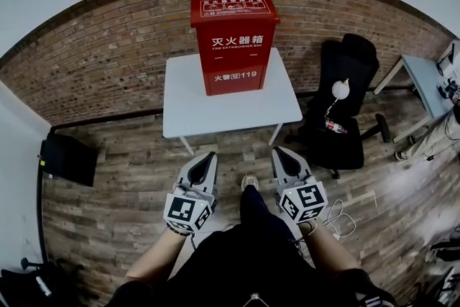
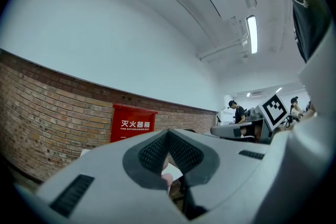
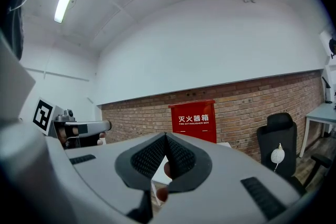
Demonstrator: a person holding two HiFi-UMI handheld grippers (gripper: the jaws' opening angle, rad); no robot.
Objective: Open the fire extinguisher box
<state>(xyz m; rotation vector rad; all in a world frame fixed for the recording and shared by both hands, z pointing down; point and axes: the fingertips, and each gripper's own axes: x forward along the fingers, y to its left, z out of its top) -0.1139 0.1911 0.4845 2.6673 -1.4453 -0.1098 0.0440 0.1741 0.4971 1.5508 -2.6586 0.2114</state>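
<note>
A red fire extinguisher box [image 1: 233, 43] with white lettering stands upright, lid down, on a small white table [image 1: 194, 108] against the brick wall. It also shows ahead as the red box [image 2: 132, 123] in the left gripper view and the red box [image 3: 193, 120] in the right gripper view. My left gripper [image 1: 205, 163] and right gripper [image 1: 284, 157] hang side by side over the wooden floor, well short of the table. Both are shut with nothing between their jaws, and both point toward the box.
A black office chair [image 1: 343, 108] with a white lamp and a bottle on it stands right of the table. A grey desk [image 1: 428, 83] sits far right, a black case [image 1: 66, 158] at the left wall. White cable [image 1: 338, 216] lies on the floor.
</note>
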